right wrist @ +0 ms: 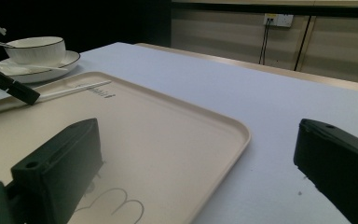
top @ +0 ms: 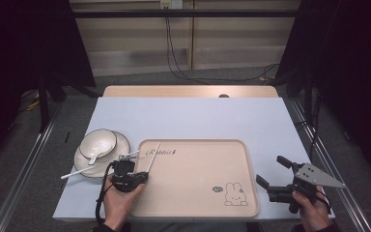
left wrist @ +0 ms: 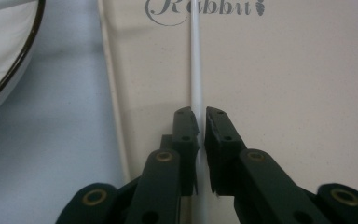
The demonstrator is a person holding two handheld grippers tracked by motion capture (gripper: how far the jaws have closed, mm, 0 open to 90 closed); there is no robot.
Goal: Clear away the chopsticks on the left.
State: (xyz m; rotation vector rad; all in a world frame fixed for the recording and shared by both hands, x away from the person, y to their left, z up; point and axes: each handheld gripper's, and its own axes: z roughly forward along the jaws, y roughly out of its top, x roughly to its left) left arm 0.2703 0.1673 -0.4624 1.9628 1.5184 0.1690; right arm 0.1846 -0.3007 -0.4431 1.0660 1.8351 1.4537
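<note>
While the tray (top: 198,193) takes up the near middle of the table (top: 193,116), wide bare white surface lies beyond it up to the far edge, and a narrower strip runs along its right rim. The tray's left rim sits just beside the saucer (top: 121,145), leaving little room there. Its raised rim shows in the right gripper view as a low lip around a flat beige floor.

The left gripper (left wrist: 200,128) is over the tray's left part, jaws pressed together on one white chopstick (left wrist: 195,60). That chopstick runs forward from the jaws across the tray toward the printed word near the far left corner. The right gripper (top: 274,173) is held past the tray's right rim, over bare table, jaws wide apart with nothing between them and touching nothing.

One bowl (top: 98,142) stands on one saucer at the table's left, with one spoon (top: 95,157) leaning in it. Two chopsticks show: the clamped one and a second (top: 84,168) lying across the saucer's near edge, its end out over the table. One tray, with one rabbit drawing (top: 234,194) at its near right corner.
</note>
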